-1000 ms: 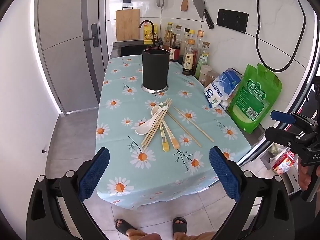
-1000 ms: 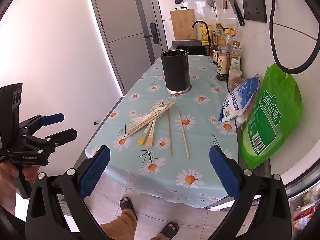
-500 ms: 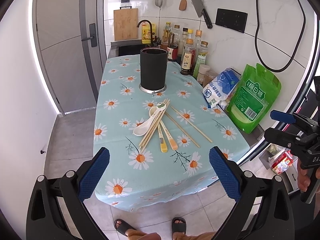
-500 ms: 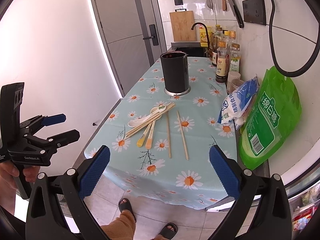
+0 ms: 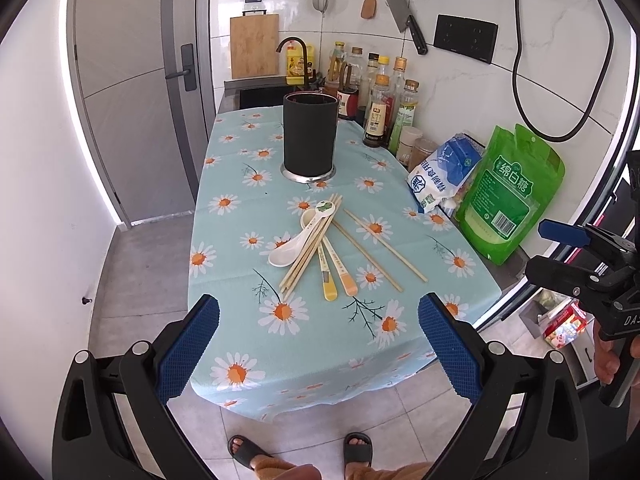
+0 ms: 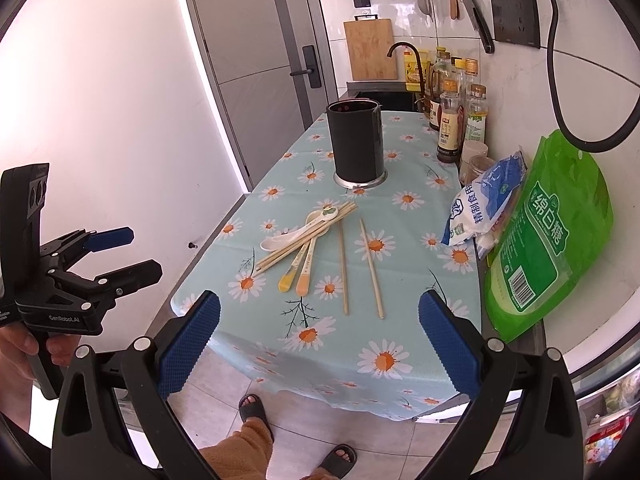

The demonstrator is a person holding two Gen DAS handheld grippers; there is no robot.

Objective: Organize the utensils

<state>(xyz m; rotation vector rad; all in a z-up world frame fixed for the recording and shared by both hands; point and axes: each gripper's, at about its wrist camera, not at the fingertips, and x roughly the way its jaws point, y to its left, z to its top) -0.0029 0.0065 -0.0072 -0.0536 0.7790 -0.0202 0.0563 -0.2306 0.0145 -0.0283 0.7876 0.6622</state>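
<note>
A black cylindrical utensil holder (image 5: 309, 133) stands upright on the daisy tablecloth (image 5: 240, 240); it also shows in the right wrist view (image 6: 356, 142). In front of it lie a white ceramic spoon (image 5: 294, 240), a bundle of chopsticks (image 5: 312, 246), two loose chopsticks (image 5: 380, 246) and two small yellow and orange spoons (image 5: 336, 274). My left gripper (image 5: 318, 350) is open and empty, held off the table's near edge. My right gripper (image 6: 318, 350) is open and empty, also short of the table. Each gripper shows in the other's view: the right one (image 5: 560, 250), the left one (image 6: 128, 252).
A green sugar bag (image 5: 510, 196) and a blue-white salt bag (image 5: 442, 172) lean at the table's right side. Sauce bottles (image 5: 380, 100) stand behind the holder by the wall. A sink tap (image 5: 296, 52), cutting board (image 5: 254, 46) and door (image 5: 140, 80) lie beyond. Feet in slippers (image 5: 300, 448) show below.
Both grippers have shifted slightly, the table drifting a little in view. Nothing on the table has moved; both grippers stay open.
</note>
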